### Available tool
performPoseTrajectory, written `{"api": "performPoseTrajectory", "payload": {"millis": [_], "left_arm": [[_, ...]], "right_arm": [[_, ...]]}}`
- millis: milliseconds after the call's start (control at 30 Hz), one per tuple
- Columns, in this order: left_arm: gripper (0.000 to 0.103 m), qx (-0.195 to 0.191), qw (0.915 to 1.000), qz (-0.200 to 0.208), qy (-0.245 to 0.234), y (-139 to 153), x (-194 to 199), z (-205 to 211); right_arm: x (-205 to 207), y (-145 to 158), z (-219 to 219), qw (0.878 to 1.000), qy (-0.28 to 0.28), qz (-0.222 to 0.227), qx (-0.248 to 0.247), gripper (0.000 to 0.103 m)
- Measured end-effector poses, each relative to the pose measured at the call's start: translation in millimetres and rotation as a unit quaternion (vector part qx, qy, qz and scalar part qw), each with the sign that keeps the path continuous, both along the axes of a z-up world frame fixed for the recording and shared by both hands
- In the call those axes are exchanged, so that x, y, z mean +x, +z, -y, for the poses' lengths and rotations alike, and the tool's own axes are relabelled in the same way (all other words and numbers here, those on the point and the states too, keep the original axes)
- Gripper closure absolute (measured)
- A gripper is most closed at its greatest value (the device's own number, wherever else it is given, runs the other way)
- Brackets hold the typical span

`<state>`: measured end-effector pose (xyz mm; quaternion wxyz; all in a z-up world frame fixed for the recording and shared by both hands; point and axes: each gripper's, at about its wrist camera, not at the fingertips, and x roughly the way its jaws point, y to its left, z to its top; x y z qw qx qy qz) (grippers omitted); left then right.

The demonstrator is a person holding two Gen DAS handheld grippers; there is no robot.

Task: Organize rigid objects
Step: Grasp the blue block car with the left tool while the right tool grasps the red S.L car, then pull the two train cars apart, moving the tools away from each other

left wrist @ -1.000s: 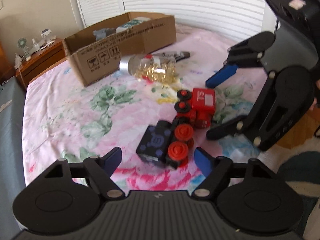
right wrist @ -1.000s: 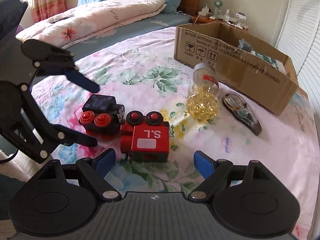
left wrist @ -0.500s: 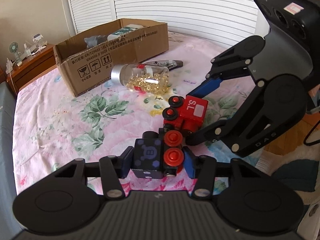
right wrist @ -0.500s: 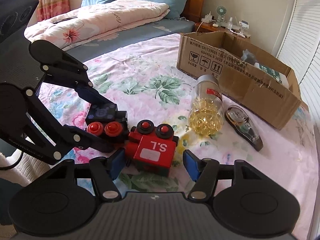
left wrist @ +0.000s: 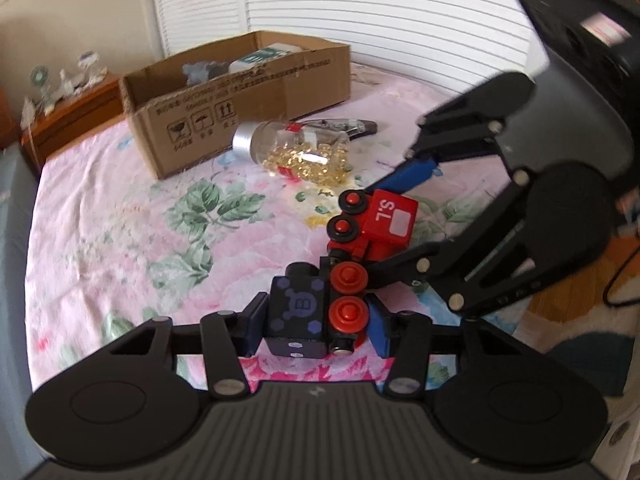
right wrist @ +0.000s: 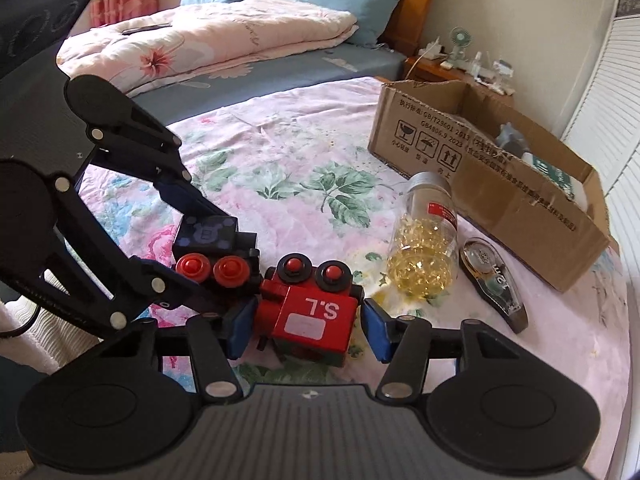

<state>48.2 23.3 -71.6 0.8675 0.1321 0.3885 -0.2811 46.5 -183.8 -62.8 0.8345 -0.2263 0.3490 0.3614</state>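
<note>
Left claw [left wrist: 316, 326] clamped on black engine [left wrist: 298, 316], right claw [right wrist: 304, 330] just closed on red S.L car [right wrist: 316, 312], both on floral bedspread [right wrist: 280, 168]; I'd lift together, level, toward cardboard box [right wrist: 480, 168].

Open floral cover [left wrist: 120, 240] left of toys; bottle [left wrist: 296, 152], cardboard box [left wrist: 240, 92] block far side

Two close wrist views, facing, sharing toy train [left wrist: 344, 276]
</note>
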Motion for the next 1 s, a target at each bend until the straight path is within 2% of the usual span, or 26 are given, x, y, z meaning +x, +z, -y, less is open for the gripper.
{"api": "performPoseTrajectory", "payload": {"millis": [100, 267, 433, 533, 600, 667, 833, 1000], "left_arm": [[0.052, -0.021, 0.9995, -0.013, 0.018, -2, 3, -6], [0.052, -0.023, 0.9991, -0.014, 0.031, -2, 4, -6], [0.049, -0.019, 0.999, -0.014, 0.038, -1, 4, -4], [0.051, 0.006, 0.9962, 0.006, 0.087, -2, 9, -6], [0.051, -0.006, 0.9948, -0.005, 0.101, -2, 15, -13], [0.051, -0.014, 0.9946, -0.013, 0.102, -2, 17, -16], [0.046, 0.009, 0.9958, 0.002, 0.091, -3, 14, -13], [0.046, 0.013, 0.9968, 0.006, 0.079, -2, 18, -11]], "right_arm": [[0, 0, 7, 1.0, -0.015, -0.014, 0.016, 0.046], [1, 0, 18, 0.997, -0.036, -0.049, 0.049, 0.046], [-8, 1, 19, 0.997, -0.053, -0.039, 0.044, 0.046], [-13, 1, 24, 0.997, -0.058, -0.038, 0.04, 0.046], [-16, 0, 28, 0.997, -0.058, -0.041, 0.043, 0.046], [-15, 0, 32, 0.996, -0.066, -0.041, 0.044, 0.046], [-11, 0, 33, 0.995, -0.084, -0.039, 0.04, 0.044], [-9, -2, 26, 0.995, -0.089, -0.036, 0.035, 0.044]]}}
